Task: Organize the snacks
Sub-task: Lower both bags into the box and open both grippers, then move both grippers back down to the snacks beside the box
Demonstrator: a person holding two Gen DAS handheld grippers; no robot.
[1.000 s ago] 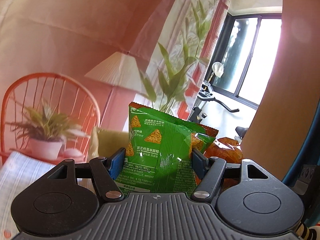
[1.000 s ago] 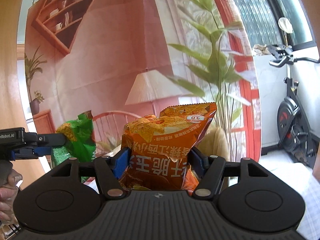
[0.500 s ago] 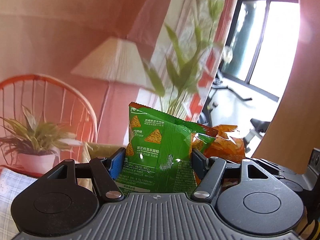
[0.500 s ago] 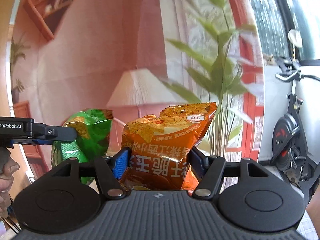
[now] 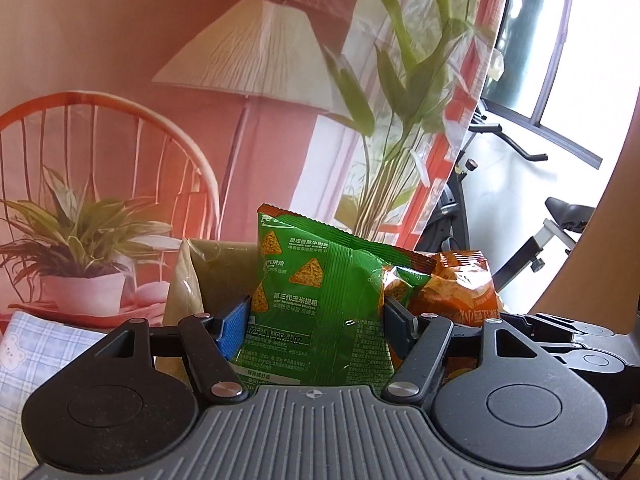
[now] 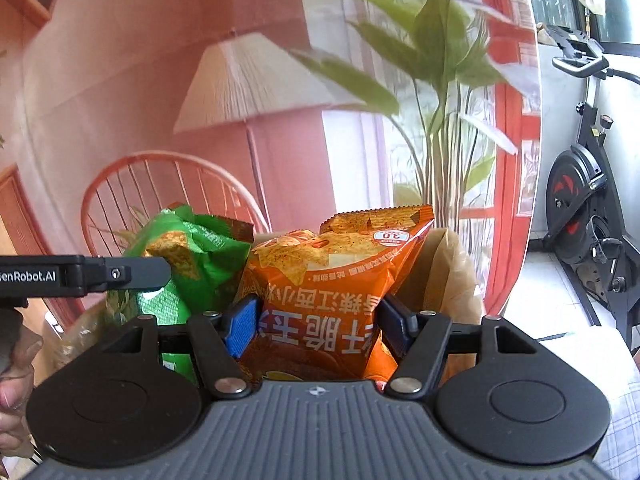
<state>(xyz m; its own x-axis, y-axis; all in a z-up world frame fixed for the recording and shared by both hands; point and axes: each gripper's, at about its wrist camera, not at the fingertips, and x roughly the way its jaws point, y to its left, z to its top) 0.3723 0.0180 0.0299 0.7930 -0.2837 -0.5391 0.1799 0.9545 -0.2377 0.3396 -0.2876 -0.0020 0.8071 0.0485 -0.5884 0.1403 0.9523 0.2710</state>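
At twelve o'clock the paper bag (image 5: 188, 280) has drawn near; left gripper (image 5: 316, 316) clamps the green bag (image 5: 316, 292), right gripper (image 6: 318, 320) the orange bag (image 6: 332, 280), ready to drop in

surface: a blue-and-white checked cloth (image 5: 44, 344) — printed with a small bear — covers what carries the things; what is under it cannot be told
also seen: the same checked cloth at the lower right edge (image 6: 624, 420)
on it: a tan open bag (image 5: 188, 280) seems to stand at the cloth's far edge — its base is hidden
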